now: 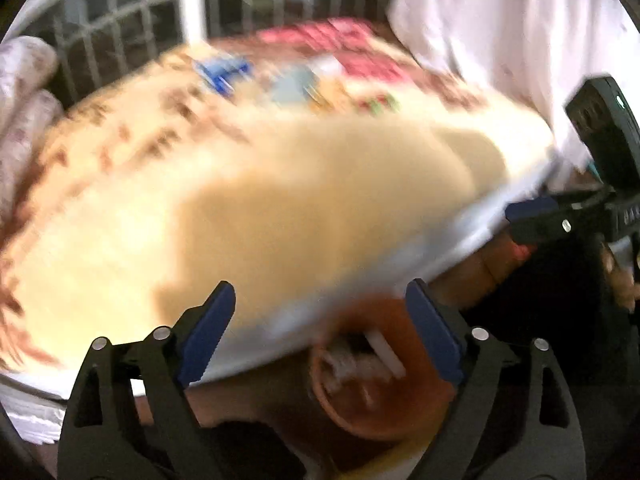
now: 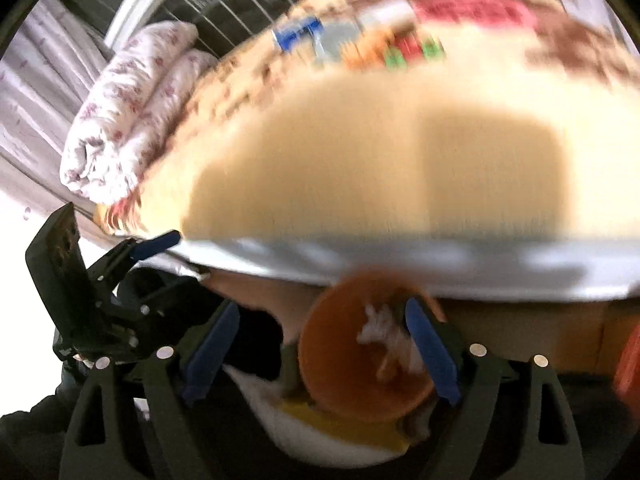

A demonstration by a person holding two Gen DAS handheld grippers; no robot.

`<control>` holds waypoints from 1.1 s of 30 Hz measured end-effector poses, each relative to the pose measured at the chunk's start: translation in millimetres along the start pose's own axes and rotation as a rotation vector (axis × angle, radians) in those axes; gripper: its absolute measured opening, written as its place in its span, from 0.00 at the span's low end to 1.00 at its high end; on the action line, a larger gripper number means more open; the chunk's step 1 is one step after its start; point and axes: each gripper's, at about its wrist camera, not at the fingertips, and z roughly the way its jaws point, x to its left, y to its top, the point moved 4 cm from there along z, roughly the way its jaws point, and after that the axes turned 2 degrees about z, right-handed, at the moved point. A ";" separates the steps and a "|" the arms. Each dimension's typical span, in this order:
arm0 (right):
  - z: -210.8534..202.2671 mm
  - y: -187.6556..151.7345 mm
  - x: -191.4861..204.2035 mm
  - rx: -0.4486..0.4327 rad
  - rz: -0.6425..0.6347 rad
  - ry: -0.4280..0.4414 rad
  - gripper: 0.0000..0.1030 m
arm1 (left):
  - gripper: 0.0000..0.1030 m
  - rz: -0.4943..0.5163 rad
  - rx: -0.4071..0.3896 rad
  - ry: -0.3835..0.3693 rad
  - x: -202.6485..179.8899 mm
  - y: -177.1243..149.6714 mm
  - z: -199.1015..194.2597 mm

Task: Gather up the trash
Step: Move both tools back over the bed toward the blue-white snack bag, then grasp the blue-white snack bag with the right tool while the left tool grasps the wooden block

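Observation:
An orange bin [image 1: 384, 396] stands on the floor beside the bed, with white crumpled trash [image 1: 360, 360] inside; it also shows in the right wrist view [image 2: 340, 368] with white trash [image 2: 388, 344] in it. My left gripper [image 1: 320, 332] is open and empty above the bin's rim. My right gripper [image 2: 320, 344] is open and empty over the bin. Several colourful wrappers [image 1: 296, 80] lie far back on the cream bedspread [image 1: 200, 200], also in the right wrist view [image 2: 360, 44]. Both views are motion-blurred.
The bed's edge [image 2: 400, 260] runs just above the bin. A rolled floral quilt [image 2: 132, 112] lies at the bed's left end. A barred window [image 1: 120, 20] is behind. White cloth [image 1: 500, 40] hangs at the right. The other gripper [image 1: 560, 220] shows at the right.

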 end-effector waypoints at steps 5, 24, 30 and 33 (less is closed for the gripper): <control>2.6 85.8 13.6 -0.099 -0.034 0.002 0.82 | 0.83 -0.131 -0.067 0.042 44.2 55.0 25.9; 158.9 334.8 46.8 0.000 0.171 0.081 0.95 | 0.84 -0.445 -0.041 0.123 131.1 100.8 121.1; 193.0 360.7 50.7 0.017 0.257 -0.006 0.95 | 0.85 -0.430 -0.035 0.122 130.1 101.0 123.1; 208.7 368.3 64.6 0.025 0.127 -0.126 0.95 | 0.86 -0.438 -0.039 0.109 131.7 100.5 123.4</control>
